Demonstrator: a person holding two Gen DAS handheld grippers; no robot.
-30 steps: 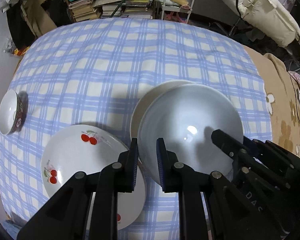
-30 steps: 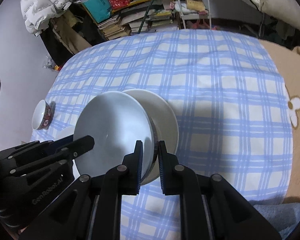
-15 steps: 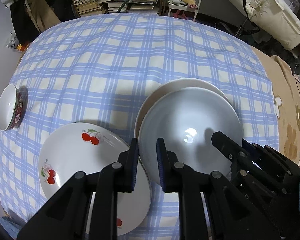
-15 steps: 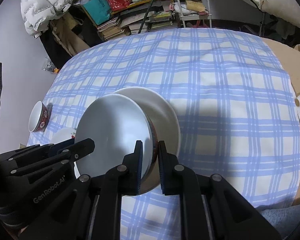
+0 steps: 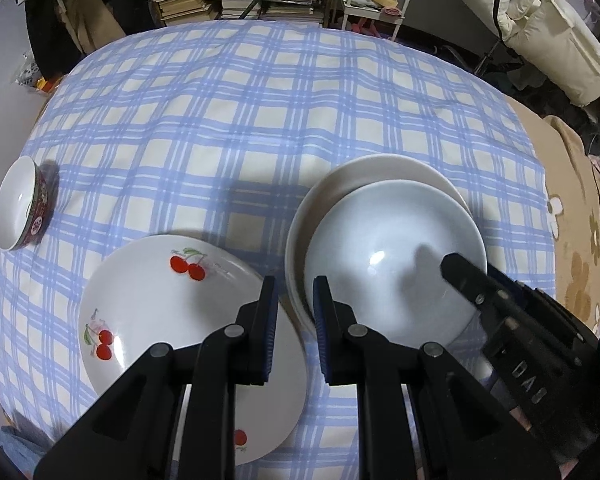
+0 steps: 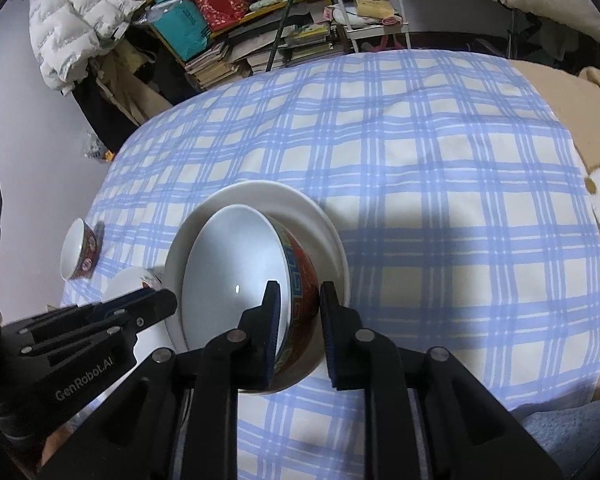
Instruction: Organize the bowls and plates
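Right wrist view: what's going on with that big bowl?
The right gripper straddles the rim of the large red-patterned bowl, which sits in the plain white plate, one finger inside and one outside. A gap shows at the outer finger, so the grip looks loose or released. The left gripper is open, holding nothing, above the gap between that plate and the cherry plate. A small bowl sits apart at the cloth's left edge.

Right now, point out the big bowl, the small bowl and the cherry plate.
big bowl (image 6: 236, 276), right wrist view, inner surface.
small bowl (image 5: 14, 204), left wrist view, white inside.
cherry plate (image 5: 156, 300), left wrist view, plain centre.
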